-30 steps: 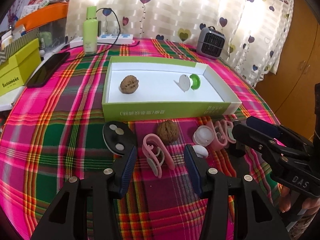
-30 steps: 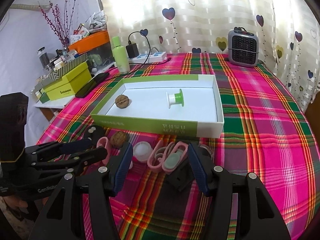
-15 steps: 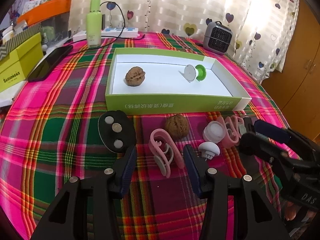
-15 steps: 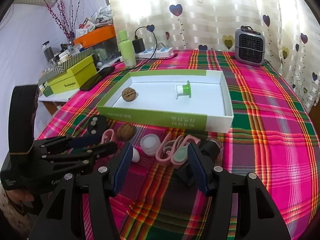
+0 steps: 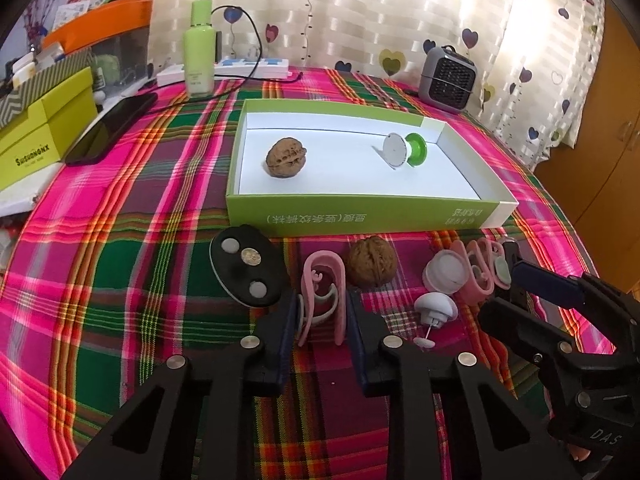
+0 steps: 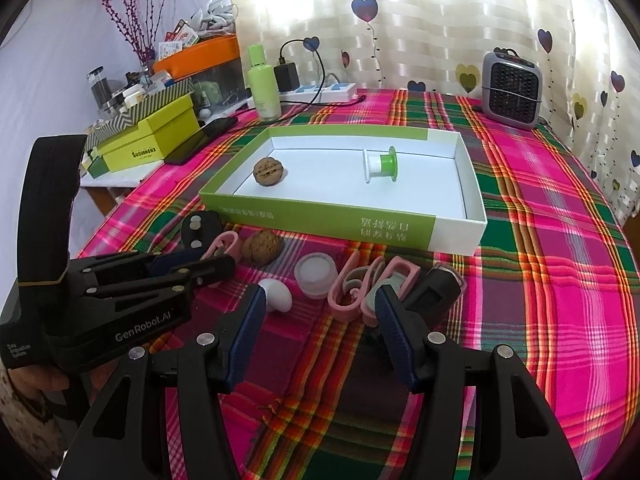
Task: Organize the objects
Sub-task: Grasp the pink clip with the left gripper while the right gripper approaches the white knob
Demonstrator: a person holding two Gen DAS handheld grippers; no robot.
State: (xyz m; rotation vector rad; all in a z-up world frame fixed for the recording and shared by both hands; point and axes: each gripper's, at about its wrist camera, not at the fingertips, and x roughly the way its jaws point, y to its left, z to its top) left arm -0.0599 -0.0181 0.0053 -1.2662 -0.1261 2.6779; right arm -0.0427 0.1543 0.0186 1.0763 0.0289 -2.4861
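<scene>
Left gripper (image 5: 322,312): jaws have just closed onto the pink clip (image 5: 322,294) lying on the plaid cloth (image 5: 120,280); pads press its two long sides, clip not yet lifted, far end poking out ahead of the fingertips. Right gripper (image 6: 320,316): jaws wide, nothing between the pads, hovering low over the row of loose items. Just beyond the left fingertips a walnut (image 5: 372,266) sits near the clip's far end; the black oval piece (image 5: 246,270) lies just to the left, and a white mushroom-shaped knob (image 5: 436,308) just to the right. Ahead of the right gripper: a round white cap (image 6: 316,274), two more pink clips (image 6: 372,286), and a small black block (image 6: 436,294) touching its right finger. Beyond all this the green-and-white box tray (image 5: 360,218) already holds a second walnut (image 5: 286,158) and a green-and-white spool (image 5: 404,150). Risks, as judged: the clip is thin, springy plastic, so the squeeze may flex it and let it twist or pop out on lifting; the grip looks near one end, so the free end could droop and catch the tray's near wall. Lifting could also nudge the walnut, which would roll. The two grippers are close together; a sideways swing could knock them.
</scene>
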